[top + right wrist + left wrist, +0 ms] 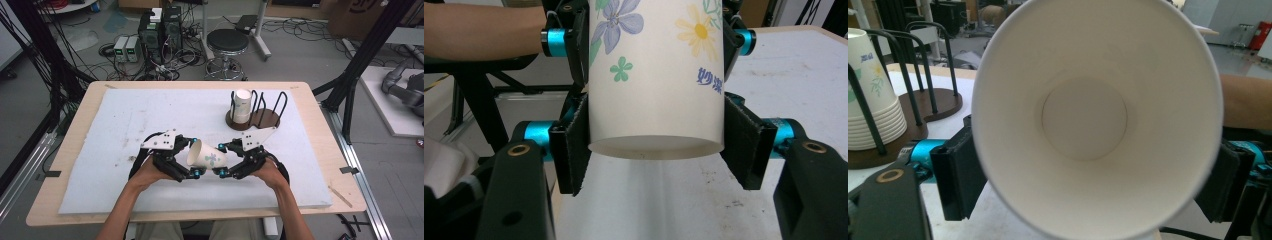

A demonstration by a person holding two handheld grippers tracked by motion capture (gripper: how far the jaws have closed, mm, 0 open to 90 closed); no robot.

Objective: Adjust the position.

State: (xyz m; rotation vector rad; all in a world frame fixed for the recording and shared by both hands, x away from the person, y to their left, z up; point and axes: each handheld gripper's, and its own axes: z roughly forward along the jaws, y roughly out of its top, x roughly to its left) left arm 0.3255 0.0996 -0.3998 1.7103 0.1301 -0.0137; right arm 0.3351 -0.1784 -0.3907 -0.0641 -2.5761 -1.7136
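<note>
A: Status, working outward from the paper cup [206, 156]?

B: Cup is on its side, off the white mat [125, 115], held between both grippers in front of the person. Left gripper [1088, 185] has its pads on the outside of the wide rim end; its camera looks straight into the open mouth. Right gripper [656, 150] is pinching the narrow base end, jaws nearly together with the cup wall between the pads.

A: So both are clamped?

B: Right yes. Left looks clamped too, but the rim hides the actual contact, so call that probable.

A: And past the cup?

B: Beyond it and a bit to the right sits the wire rack [260, 111] on a brown base. 1 slot holds a stack of cups [241, 106]; the other slots look free.

A: Progress?

B: My read: 1 cup is out and mid-handover or being reoriented. Nothing placed yet; setting it down or racking it remains.
</note>
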